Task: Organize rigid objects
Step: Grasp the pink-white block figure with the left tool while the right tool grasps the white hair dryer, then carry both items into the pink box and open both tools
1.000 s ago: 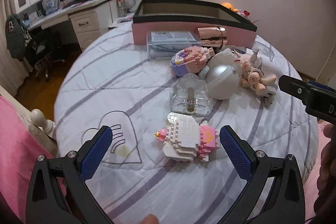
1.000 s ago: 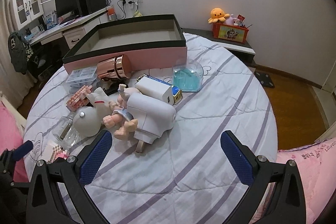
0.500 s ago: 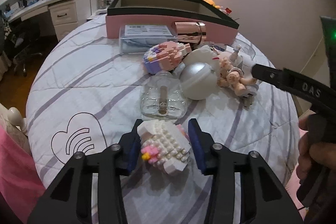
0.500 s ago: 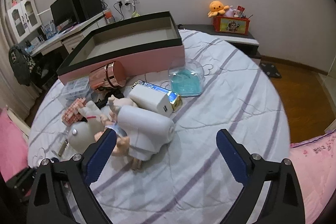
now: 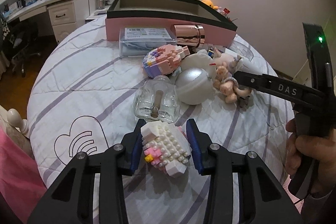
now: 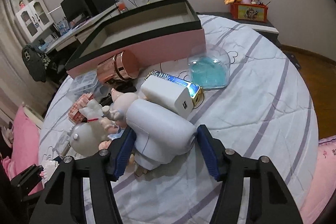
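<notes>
White brick toy [image 5: 166,147] sits on the quilt [image 5: 84,85] clamped in my left claw [image 5: 166,140], while my right claw [image 6: 163,147], closing round the plug [image 6: 161,131], could snag the doll [image 6: 117,106] leaning alongside.

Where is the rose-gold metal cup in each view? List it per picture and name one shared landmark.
Left wrist view: rose-gold cup lies on its side, upper centre, against the pink box.
Right wrist view: rose-gold cup lies left of centre, open end toward the camera, by the same box's wall.
Shared landmark: the pink box.
</notes>
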`<state>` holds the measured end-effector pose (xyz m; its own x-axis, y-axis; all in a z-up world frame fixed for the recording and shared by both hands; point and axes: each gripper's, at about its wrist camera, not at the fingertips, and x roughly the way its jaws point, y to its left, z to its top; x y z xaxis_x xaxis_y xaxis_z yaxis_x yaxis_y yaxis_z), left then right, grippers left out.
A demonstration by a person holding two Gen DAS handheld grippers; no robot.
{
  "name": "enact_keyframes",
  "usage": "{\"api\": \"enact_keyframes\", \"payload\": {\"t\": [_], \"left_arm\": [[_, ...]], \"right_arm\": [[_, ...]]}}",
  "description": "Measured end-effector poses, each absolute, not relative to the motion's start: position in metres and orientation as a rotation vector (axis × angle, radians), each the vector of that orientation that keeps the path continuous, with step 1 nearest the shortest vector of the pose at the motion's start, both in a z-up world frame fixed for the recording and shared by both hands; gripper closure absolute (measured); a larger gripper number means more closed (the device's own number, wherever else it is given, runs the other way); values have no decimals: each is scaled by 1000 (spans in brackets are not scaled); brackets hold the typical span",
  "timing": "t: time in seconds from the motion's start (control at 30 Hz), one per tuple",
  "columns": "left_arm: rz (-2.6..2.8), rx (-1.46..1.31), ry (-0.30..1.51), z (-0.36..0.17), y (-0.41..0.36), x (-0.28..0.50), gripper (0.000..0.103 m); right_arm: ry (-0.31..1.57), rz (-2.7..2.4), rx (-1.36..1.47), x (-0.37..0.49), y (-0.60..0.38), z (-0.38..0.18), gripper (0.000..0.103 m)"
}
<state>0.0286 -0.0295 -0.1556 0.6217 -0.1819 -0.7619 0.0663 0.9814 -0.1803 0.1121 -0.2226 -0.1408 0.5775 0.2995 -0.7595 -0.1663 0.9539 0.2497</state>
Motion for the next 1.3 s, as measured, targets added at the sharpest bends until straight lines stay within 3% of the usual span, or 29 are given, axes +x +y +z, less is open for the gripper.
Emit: {"api": "enact_keyframes", "payload": {"t": [0.8,1.07,1.3], "left_arm": [[-132,-120,774,-98,-17,47,63],[-105,-97,676,-48,-8,121,63],[-19,-55,694,-47,-5,209,63]], "right_arm": [[783,315,133,98,-231,-80,42],[704,372,75,167,-199,-37,42],[772,358,38,249,-177,-55,42]]}}
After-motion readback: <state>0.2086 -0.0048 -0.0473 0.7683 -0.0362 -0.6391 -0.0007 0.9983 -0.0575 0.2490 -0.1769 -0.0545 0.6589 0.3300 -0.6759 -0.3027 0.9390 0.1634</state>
